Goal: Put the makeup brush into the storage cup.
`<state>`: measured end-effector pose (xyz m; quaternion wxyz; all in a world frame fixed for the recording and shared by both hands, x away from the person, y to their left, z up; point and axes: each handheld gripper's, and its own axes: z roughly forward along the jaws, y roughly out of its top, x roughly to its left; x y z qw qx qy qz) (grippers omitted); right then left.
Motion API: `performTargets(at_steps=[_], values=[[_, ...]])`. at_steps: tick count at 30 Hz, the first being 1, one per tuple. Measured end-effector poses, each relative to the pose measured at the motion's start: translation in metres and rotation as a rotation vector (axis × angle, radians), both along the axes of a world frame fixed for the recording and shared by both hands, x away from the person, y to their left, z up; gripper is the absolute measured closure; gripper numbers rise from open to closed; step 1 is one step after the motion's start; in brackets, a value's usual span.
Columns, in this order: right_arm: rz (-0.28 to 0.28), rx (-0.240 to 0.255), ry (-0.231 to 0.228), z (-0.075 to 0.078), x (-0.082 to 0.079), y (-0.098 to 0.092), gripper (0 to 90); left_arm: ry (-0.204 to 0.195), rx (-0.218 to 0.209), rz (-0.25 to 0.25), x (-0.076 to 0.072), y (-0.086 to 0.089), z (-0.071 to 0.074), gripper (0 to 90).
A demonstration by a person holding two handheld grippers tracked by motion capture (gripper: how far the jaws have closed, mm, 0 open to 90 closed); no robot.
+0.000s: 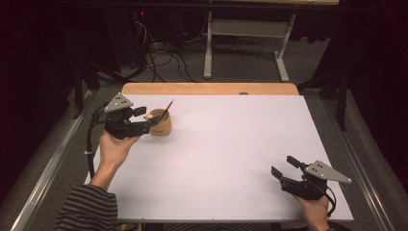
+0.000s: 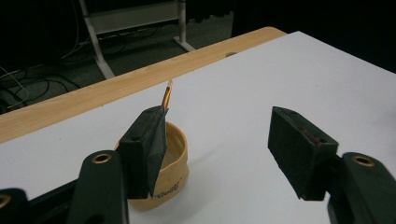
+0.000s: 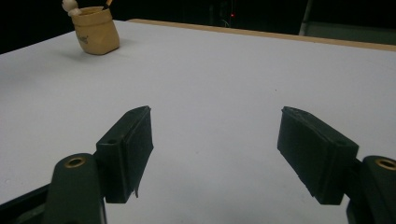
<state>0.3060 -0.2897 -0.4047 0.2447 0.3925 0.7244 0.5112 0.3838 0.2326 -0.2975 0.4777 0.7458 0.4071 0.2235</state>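
pencil (image 1: 166, 110) leans up-right in cup (image 1: 161, 126).

One tan cup (image 1: 161, 123) stands on the one white table (image 1: 231, 154), with one thin stick (image 1: 166, 111) leaning out of it. Two grippers are here: the left gripper (image 1: 144, 117) and the right gripper (image 1: 285, 167).

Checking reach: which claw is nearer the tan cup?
Left. The left claw sits right beside the tan cup, jaws open; the right claw is far across the table.
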Motion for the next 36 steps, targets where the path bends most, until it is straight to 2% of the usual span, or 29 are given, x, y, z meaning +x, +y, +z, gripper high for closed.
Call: performTargets(at_steps=[24, 36], values=[[0.002, -0.001, -0.002, 0.0, 0.0, 0.0, 28.5, 0.014, -0.009, -0.003, -0.015, 0.0, -0.008, 36.1], [0.002, 0.0, 0.0, 0.0, 0.0, 0.0, 28.5, 0.025, -0.029, 0.008, -0.022, 0.004, -0.014, 35.4]])
